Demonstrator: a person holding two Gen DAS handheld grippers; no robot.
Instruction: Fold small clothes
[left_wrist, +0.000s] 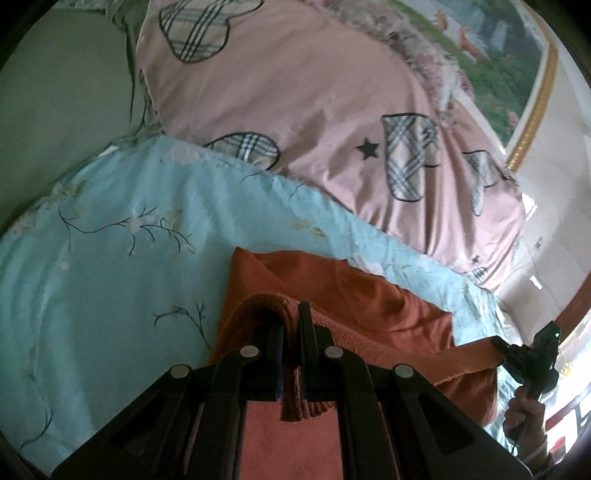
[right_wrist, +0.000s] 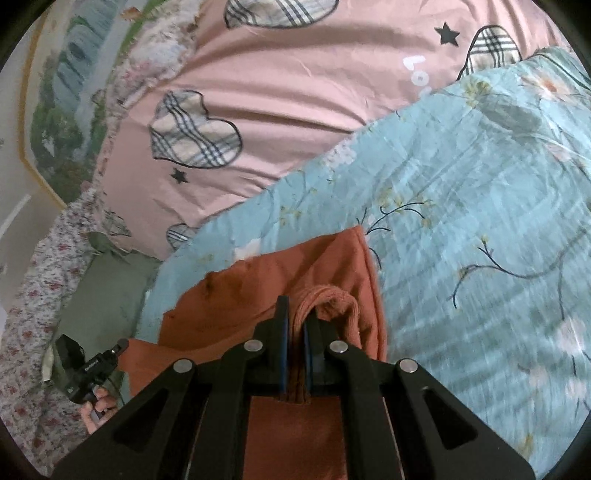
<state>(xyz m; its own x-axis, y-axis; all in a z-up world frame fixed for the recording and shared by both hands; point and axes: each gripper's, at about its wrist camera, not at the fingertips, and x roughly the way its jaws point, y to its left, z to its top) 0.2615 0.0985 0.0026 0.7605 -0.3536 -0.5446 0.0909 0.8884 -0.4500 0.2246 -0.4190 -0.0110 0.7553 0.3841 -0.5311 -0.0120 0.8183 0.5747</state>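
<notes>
Left gripper (left_wrist: 291, 332) clamps ribbed hem of orange garment (left_wrist: 369, 302); right gripper (right_wrist: 295, 325) clamps another ribbed edge. Garment stretches between them over blue floral quilt (right_wrist: 461, 192); pink duvet (left_wrist: 295, 92) beyond quilt.

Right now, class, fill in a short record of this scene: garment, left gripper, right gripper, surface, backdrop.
garment: orange top, partly lifted
left gripper: shut on ribbed hem of the top
right gripper: shut on ribbed hem as well
surface: blue floral sheet
backdrop: pink quilt with plaid hearts
</notes>
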